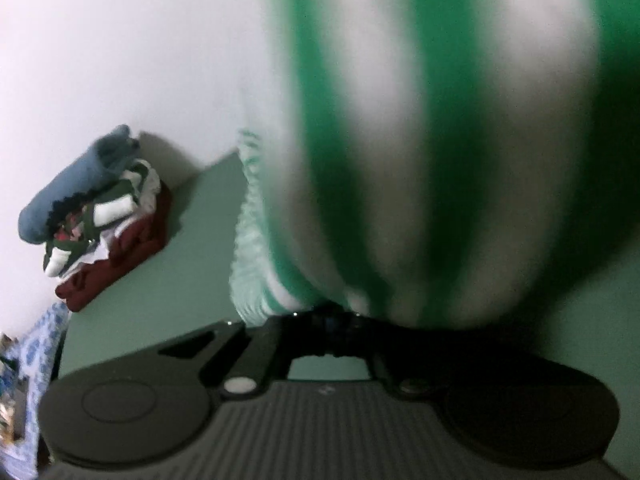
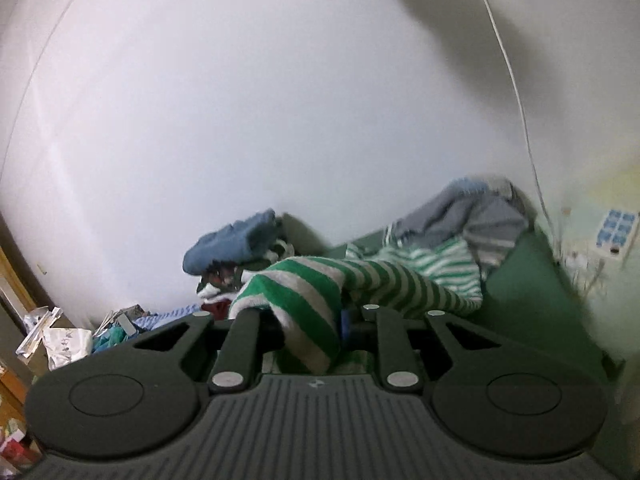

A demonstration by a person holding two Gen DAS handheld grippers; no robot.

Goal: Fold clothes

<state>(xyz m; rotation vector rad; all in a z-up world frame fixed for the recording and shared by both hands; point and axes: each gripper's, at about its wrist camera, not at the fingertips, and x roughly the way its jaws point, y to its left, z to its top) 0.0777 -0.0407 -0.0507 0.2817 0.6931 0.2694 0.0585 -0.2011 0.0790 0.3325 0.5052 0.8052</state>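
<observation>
A green-and-white striped garment point(image 1: 400, 140) hangs blurred right in front of the left wrist camera and fills most of that view. My left gripper point(image 1: 328, 316) is shut on its lower edge, and the cloth hides the fingertips. In the right wrist view the same striped garment point(image 2: 304, 292) is bunched between the fingers of my right gripper point(image 2: 312, 324), which is shut on a thick fold. From there it trails back right across the green table point(image 2: 532, 280). The cloth covers the right fingertips too.
A stack of folded clothes point(image 1: 100, 216), blue on top and dark red at the bottom, sits against the white wall; it also shows as the folded stack point(image 2: 236, 248). A loose pile of grey and striped clothes point(image 2: 472, 216) lies at the back right. Clutter point(image 2: 60, 336) lies past the table's left edge.
</observation>
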